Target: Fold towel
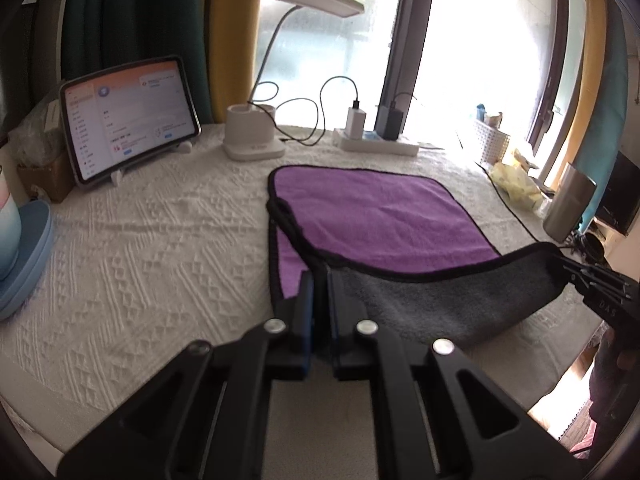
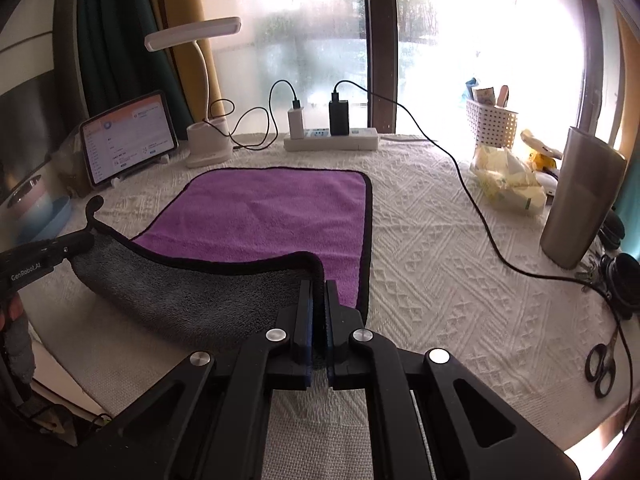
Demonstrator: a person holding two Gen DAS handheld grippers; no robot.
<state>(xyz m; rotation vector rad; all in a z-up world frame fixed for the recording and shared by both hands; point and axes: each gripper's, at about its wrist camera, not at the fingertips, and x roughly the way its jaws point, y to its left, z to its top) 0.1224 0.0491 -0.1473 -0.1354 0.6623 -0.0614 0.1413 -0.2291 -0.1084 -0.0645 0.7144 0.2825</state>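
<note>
Since it sagged in a slack curve between the two grips, the towel [image 1: 380, 216] was judged to be soft, light and limp, with a plush pile unlikely to slip; its near corners, along the black-bound hem, were judged the proper places to be taken hold of. It was seen to be purple on the upper face and grey on the underside, edged all round in black piping, with a small hanging loop at the left near corner. It was spread on the white textured tablecloth [image 1: 160, 240], its far half lying flat, its near edge raised and turned so that the grey side was shown. The left gripper [image 1: 320, 280] was clamped on the near left corner, its fingers closed tight upon the hem. The right gripper [image 2: 319, 286] was likewise clenched on the near right corner. A lamp [image 2: 200, 80], a tablet [image 1: 132, 116] and a power strip [image 2: 332, 142] were set well beyond the far edge, a steel tumbler [image 2: 580, 200] at the right.
</note>
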